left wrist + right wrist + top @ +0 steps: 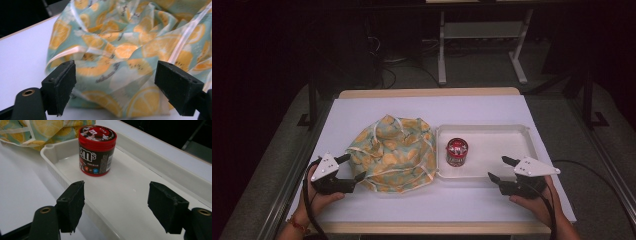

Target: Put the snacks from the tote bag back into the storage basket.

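White plastic forms the shallow tray [512, 137] that is sitting on the table's white cover [377, 107], and everything here is placed by that tray. In the high view a red-lidded candy tub [457, 152] is standing upright inside the tray, close to the end wall nearest the lemon-print bag [392, 152]. That bag is lying crumpled on the cover, its edge touching or nearly touching the tray's outer wall.

From above, the right gripper [500, 168] is hovering at the tray's near rim, at the end away from the tub, with its jaws spread apart and nothing between them. The left gripper [353, 167] is sitting beyond the bag from the tray, at the bag's near corner, its jaws also standing wide and empty.

Riding with the right gripper [116, 200], its own view is showing what the overhead camera cannot: the tub's [97, 150] dark printed label and the picture on its lid, the tub well ahead of the jaws, and the tray's [53, 170] rim passing under one jaw. Meanwhile the left gripper view is giving the bag's [130, 47] detail: sheer, glossy fabric with orange slices and pale ribbon-like straps, bunched just ahead of the left gripper [115, 82], whether touching I cannot tell.
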Demonstrator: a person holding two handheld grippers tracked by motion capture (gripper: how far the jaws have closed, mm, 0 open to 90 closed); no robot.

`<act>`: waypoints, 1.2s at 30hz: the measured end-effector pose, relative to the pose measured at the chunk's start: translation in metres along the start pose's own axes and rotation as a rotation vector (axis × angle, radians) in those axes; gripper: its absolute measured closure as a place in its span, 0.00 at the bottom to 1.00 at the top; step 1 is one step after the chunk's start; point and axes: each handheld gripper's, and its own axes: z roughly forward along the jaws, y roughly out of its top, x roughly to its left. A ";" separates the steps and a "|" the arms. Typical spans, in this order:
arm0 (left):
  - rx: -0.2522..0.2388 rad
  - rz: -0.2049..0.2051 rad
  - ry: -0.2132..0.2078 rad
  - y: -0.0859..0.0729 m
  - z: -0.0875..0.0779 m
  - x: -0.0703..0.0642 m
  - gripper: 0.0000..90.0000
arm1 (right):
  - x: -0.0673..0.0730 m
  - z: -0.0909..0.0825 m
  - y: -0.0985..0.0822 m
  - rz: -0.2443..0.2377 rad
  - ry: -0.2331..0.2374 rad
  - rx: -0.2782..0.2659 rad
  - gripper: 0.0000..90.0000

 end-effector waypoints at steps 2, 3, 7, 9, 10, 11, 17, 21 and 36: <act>-0.005 -0.008 -0.002 -0.001 -0.001 0.001 0.17 | 0.000 0.001 0.001 -0.003 0.001 -0.004 0.32; -0.005 -0.016 -0.004 -0.003 -0.002 0.001 0.17 | -0.001 0.003 0.002 -0.006 0.005 -0.011 0.32; -0.001 -0.018 -0.007 -0.007 -0.005 0.000 0.17 | -0.001 0.006 0.004 -0.007 0.013 -0.010 0.32; 0.003 -0.020 -0.008 -0.009 -0.006 0.000 0.17 | -0.001 0.009 0.005 -0.013 0.019 -0.007 0.32; 0.000 -0.029 -0.013 -0.009 -0.006 0.000 0.17 | -0.001 0.009 0.005 -0.013 0.019 -0.007 0.32; 0.002 -0.031 -0.016 -0.010 -0.006 -0.001 0.17 | -0.001 0.011 0.006 -0.012 0.023 -0.006 0.32; -0.009 -0.043 -0.038 -0.010 -0.004 -0.002 0.17 | -0.001 0.012 0.006 -0.017 0.024 0.001 0.32; -0.002 -0.028 -0.042 -0.010 -0.002 -0.002 0.17 | -0.002 0.011 0.005 -0.017 0.021 0.000 0.32; -0.011 -0.017 -0.046 -0.007 -0.001 -0.004 0.17 | -0.002 0.009 0.003 -0.013 0.016 0.007 0.32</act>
